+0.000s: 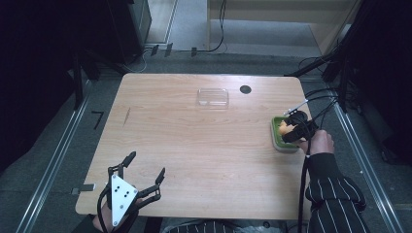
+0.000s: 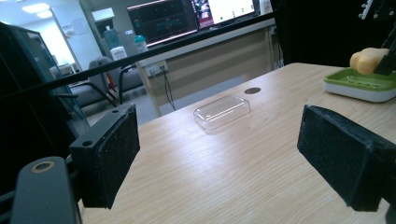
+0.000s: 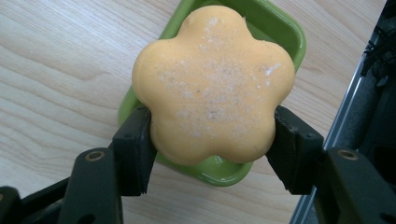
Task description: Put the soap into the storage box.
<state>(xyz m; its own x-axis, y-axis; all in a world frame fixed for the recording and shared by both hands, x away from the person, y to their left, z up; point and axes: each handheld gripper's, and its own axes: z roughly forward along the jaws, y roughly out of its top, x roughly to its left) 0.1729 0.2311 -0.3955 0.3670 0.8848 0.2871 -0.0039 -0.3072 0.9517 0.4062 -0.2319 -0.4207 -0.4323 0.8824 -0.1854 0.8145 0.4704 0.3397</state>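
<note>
The wooden counter (image 1: 194, 145) carries a clear plastic lid (image 1: 213, 96) near its far edge and a green soap dish (image 3: 275, 28) at its right edge. Above the dish, the right hand-held gripper (image 3: 212, 140) clamps an orange flower-shaped soap (image 3: 212, 84) between its pads. The left hand-held gripper (image 1: 145, 167) rests at the near left edge, jaws spread wide with nothing between them.

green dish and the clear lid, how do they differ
The green dish is opaque with a white base and sits at the table's right edge under the flower-shaped orange soap; the clear lid is see-through and lies alone near the far edge, with nothing over it. Both are low, rounded rectangles resting on the wooden table.
</note>
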